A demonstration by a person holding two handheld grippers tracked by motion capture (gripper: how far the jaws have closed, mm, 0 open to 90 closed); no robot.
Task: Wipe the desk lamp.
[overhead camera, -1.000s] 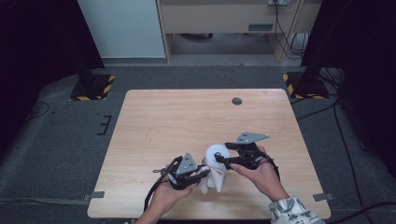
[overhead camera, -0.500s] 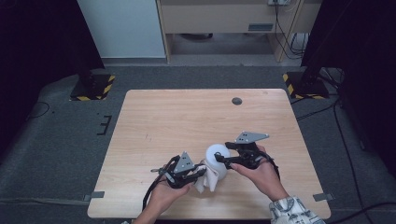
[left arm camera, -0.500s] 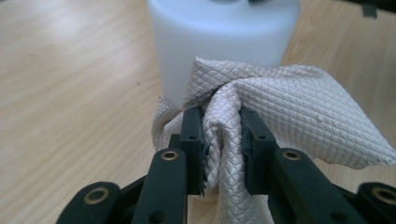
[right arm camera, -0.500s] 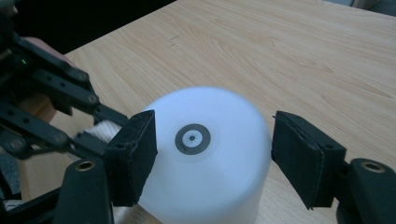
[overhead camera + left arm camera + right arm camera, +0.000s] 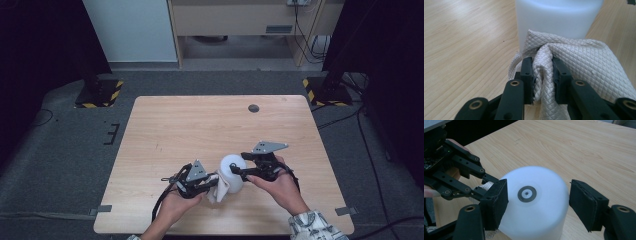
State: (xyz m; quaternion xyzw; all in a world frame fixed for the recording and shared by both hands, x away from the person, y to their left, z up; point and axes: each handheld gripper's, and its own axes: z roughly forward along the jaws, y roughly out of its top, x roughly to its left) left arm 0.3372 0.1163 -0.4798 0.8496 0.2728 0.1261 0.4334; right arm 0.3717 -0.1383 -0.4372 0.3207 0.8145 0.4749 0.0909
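White plastic container (image 5: 233, 171) stands bottom-up on the table (image 5: 200, 125), at about 6 o'clock of the tabletop near my edge; its round base with a small ring mark faces up in the right gripper view (image 5: 530, 202). Long axis vertical. My right gripper (image 5: 239, 172) comes in from 3 o'clock and straddles the top end, pads (image 5: 496, 202) on either flank; left pad looks to touch the wall, right pad seems a sliver off, so I can't tell if it's truly clamped. My left gripper (image 5: 212, 184) comes from 9 o'clock, low, jaws pinched tight on a bunched quilted cloth (image 5: 564, 57), and the cloth is pressed on the container's lower side wall at 12 o'clock from those jaws. Cloth hand is the working one, I judge: wiping the wall while the right steadies. The coming stroke turns on the cloth sitting against the side nearest the left jaws, so it would travel around or up that wall. Surface is pale wood, bare apart from a dark round grommet (image 5: 253, 108) at 1 o'clock. Grey carpet floor (image 5: 60, 145), yellow-black striped stand feet (image 5: 97, 95) at the far corners, cabinet (image 5: 235, 20) and cables (image 5: 305, 30) beyond.
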